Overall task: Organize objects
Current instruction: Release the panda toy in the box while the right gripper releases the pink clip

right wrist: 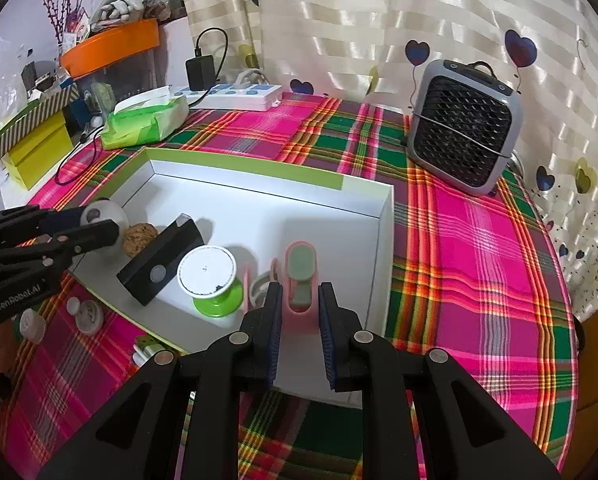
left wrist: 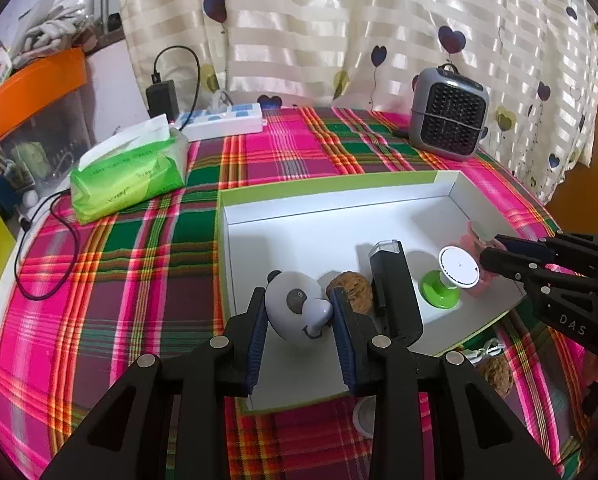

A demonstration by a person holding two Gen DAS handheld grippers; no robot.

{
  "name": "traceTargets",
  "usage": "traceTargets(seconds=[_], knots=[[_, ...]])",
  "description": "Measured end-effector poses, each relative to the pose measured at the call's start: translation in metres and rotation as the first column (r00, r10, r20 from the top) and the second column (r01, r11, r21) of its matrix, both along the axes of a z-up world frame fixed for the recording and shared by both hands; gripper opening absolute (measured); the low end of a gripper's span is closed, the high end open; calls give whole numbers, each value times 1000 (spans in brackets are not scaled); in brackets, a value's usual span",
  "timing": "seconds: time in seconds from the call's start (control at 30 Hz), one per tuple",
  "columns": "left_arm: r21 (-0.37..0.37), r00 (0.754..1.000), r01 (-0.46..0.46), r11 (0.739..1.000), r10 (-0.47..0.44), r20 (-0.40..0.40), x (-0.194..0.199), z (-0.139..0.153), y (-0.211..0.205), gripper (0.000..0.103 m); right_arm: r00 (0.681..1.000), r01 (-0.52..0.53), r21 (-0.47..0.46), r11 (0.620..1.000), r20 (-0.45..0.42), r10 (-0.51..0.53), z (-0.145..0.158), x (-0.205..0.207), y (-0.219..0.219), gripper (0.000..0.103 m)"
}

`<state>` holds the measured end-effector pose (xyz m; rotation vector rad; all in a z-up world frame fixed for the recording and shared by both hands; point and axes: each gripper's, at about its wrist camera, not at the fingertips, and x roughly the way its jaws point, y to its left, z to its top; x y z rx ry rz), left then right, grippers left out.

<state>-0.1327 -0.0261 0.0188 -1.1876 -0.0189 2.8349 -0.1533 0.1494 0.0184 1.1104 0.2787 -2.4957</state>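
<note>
In the left wrist view, the left gripper (left wrist: 299, 312) has its jaws on either side of a panda-faced toy (left wrist: 295, 308). The pads touch the toy's flanks, so it is grasped, held over the near left corner of the white box (left wrist: 299, 208). Just right of the toy, inside the box, lie a walnut (left wrist: 353, 286), a black rectangular device (left wrist: 395, 288) leaning upright, and a green-based spool (left wrist: 451, 276) with a white round top. The right gripper (left wrist: 495, 250) reaches in from the right, with a pink item (left wrist: 477, 236) at its tips; whether it grips cannot be told here. Outside the near edge of the box, a second walnut (left wrist: 497, 376) rests on the plaid cloth of the counter (left wrist: 139, 280). A green tissue pack (left wrist: 131, 176) sits far left, a power strip (left wrist: 223, 120) behind it, and a grey fan (left wrist: 449, 116) far right.

In the right wrist view, the right gripper (right wrist: 299, 312) straddles the pink item (right wrist: 301, 284), which has a pale green face and stands in the near right part of the white box (right wrist: 259, 184). A thin gap shows beside each pad, so the jaws look released around it. The spool (right wrist: 211, 280) stands just left, then the black device (right wrist: 161, 264) and the walnut (right wrist: 139, 238). The left gripper (right wrist: 95, 224) enters from the left holding the panda toy (right wrist: 103, 212). Small round caps (right wrist: 89, 316) lie on the counter (right wrist: 479, 260) near left of the box.
</note>
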Motion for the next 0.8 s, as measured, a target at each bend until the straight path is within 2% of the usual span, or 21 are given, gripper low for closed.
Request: traceTargets(seconds=[0.37, 0.8], knots=[[15, 999, 41, 999, -41, 21, -5, -6, 10, 29, 999, -28, -43, 999, 20, 29, -1, 1, -6, 19], [78, 998, 55, 995, -57, 18, -5, -4, 7, 30, 1000, -30, -52, 998, 4, 30, -2, 4, -6, 21]])
